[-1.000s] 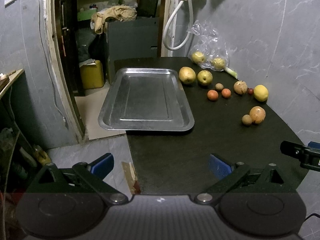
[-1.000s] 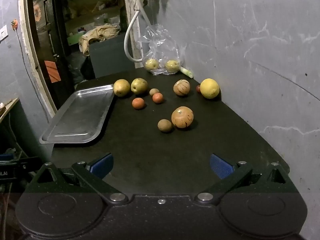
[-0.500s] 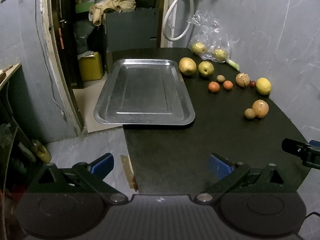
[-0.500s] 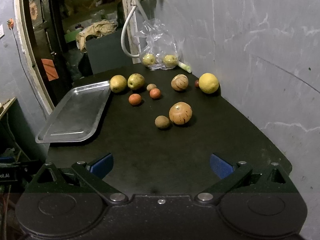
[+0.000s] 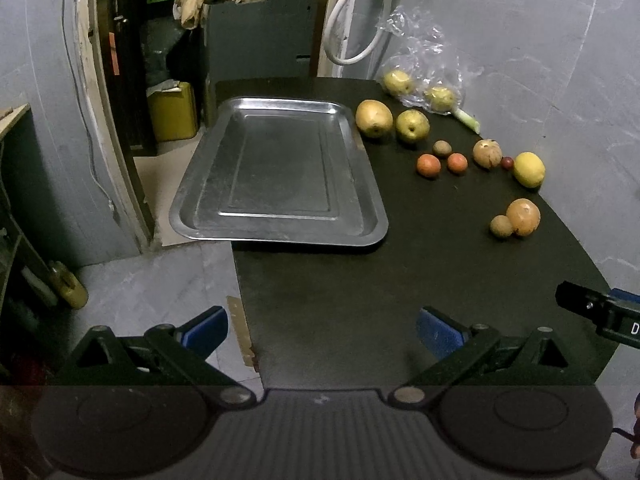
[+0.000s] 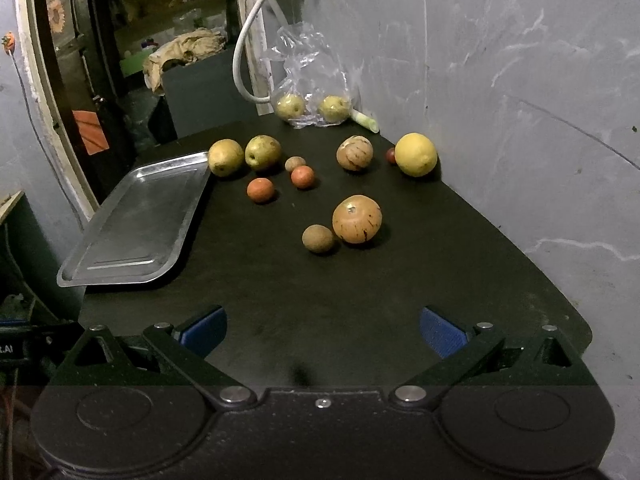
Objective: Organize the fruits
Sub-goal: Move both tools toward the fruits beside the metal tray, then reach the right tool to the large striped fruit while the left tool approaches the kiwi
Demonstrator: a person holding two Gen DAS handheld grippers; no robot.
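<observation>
On the black table (image 5: 340,300), the metal tray (image 5: 276,176) sits bare; loose fruits (image 6: 356,220) lie scattered just right of it, two more inside the plastic bag (image 6: 310,80) beyond. Left gripper (image 5: 322,330) and right gripper (image 6: 324,330) hover near the table's front edge, jaws spread wide, holding nothing.

- Metal tray (image 5: 280,168): shallow, bare, flat at the table's left edge, one corner overhanging.
- Two yellow-green pears (image 6: 244,156): side by side, just beside the tray's far corner.
- Two small orange fruits (image 6: 280,184), near a small brown one (image 6: 295,163).
- Lemon (image 6: 416,155): near the wall, tiny red fruit (image 6: 391,155) beside it.
- Striped orange fruit (image 6: 357,219) touching a brown ball (image 6: 318,239).
- Two pears in a clear bag (image 6: 312,92), at the back.
</observation>
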